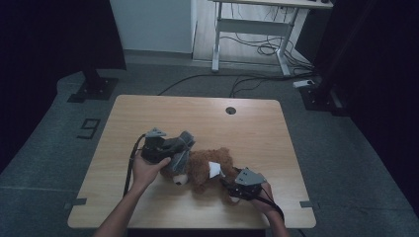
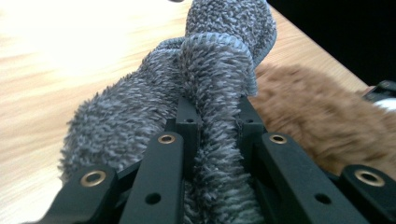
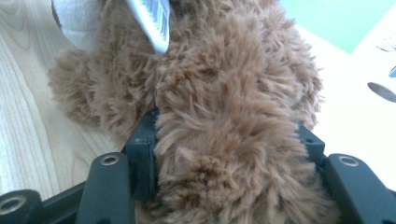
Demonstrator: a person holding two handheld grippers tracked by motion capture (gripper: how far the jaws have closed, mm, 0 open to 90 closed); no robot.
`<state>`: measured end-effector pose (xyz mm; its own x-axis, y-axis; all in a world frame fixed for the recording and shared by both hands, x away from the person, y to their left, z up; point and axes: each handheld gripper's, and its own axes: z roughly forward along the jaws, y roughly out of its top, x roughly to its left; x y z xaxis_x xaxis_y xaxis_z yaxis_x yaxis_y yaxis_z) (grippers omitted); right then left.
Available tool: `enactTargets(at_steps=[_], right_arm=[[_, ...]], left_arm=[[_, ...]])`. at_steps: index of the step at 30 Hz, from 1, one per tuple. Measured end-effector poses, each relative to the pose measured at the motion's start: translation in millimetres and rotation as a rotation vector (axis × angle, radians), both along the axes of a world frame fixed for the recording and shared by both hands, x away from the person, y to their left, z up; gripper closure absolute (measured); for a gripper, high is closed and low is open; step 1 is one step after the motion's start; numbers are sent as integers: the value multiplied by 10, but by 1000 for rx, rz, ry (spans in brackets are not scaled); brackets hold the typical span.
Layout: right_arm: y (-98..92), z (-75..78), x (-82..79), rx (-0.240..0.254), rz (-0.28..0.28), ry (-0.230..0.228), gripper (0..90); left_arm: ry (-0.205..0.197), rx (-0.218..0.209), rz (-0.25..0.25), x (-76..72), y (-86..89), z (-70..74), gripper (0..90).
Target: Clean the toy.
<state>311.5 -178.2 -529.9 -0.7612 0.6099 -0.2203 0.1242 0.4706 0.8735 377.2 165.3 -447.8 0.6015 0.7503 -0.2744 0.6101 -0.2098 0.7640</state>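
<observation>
A brown plush teddy bear point(image 1: 210, 168) lies on its side near the front of the wooden table point(image 1: 197, 116), with a white tag point(image 1: 214, 170) on it. A grey fuzzy cloth point(image 1: 179, 150) rests against the bear's head. My left gripper point(image 1: 179, 148) is shut on a fold of that grey cloth point(image 2: 217, 112), with the bear's brown fur point(image 2: 322, 121) just beyond to the right. My right gripper point(image 1: 228, 185) is shut on a leg of the bear point(image 3: 224, 154), fur bulging between its jaws; the white tag point(image 3: 152, 18) hangs above.
A round cable hole point(image 1: 230, 110) sits near the table's far edge. Beyond the table stand a white desk frame point(image 1: 257, 29) with loose cables on the floor and dark stand bases point(image 1: 93, 89) left and right. A person's forearms enter from the bottom edge.
</observation>
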Motion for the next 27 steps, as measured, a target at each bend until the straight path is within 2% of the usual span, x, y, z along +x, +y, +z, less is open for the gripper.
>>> enactTargets(at_steps=[4, 6, 8, 11, 13, 14, 15, 16, 17, 18, 19, 20, 21, 22, 23, 24, 25, 26, 27], right_arm=[[3, -4, -3, 1, 0, 0, 419], [4, -3, -6, -1, 1, -2, 419], [4, -3, -5, 0, 0, -1, 419], [3, -3, -2, 1, -2, 0, 418], [-1, -5, 4, 5, -4, 2, 416], [-6, -6, 11, 7, -6, 5, 415], [-6, -6, 11, 7, -6, 5, 415], [-7, -6, 11, 7, -9, 4, 415], [-7, -6, 11, 7, -9, 4, 415], [-3, -7, 7, 6, -8, -1, 416], [-3, -8, 7, 5, -8, -3, 415], [-3, -7, 6, 4, -8, -5, 416], [-3, -7, 6, 4, -8, -5, 416], [-3, -8, 4, 3, -7, -7, 416], [-3, -8, 4, 3, -7, -7, 416], [-5, -9, 1, 2, -3, -9, 415], [-5, -9, 1, 2, -3, -9, 415], [-8, -10, -1, 1, -1, -12, 413], [-9, -9, -3, -1, -1, -13, 412]], left_arm=[[-4, -1, 24, -50, 139, -38, 769], [-8, 19, 50, -88, 250, -65, 769], [5, 22, 63, -83, 323, -91, 770], [14, 30, 73, -73, 367, -82, 771], [3, 36, 74, -72, 366, -27, 772], [-20, 42, 64, -77, 306, 67, 773], [-20, 42, 64, -77, 306, 67, 772], [-45, 34, 42, -75, 195, 169, 772], [-45, 34, 42, -75, 195, 169, 772], [-62, 33, 11, -64, 42, 261, 772], [-62, 33, 11, -64, 42, 261, 771], [-73, 33, -21, -41, -134, 327, 771], [-73, 33, -21, -41, -134, 327, 770], [-76, 46, -49, -8, -304, 350, 770], [-76, 46, -49, -8, -304, 350, 771], [-51, 75, -73, 44, -445, 291, 771], [-51, 75, -73, 44, -445, 291, 771], [-5, 95, -89, 94, -522, 153, 772], [20, 101, -97, 110, -528, 76, 774]])
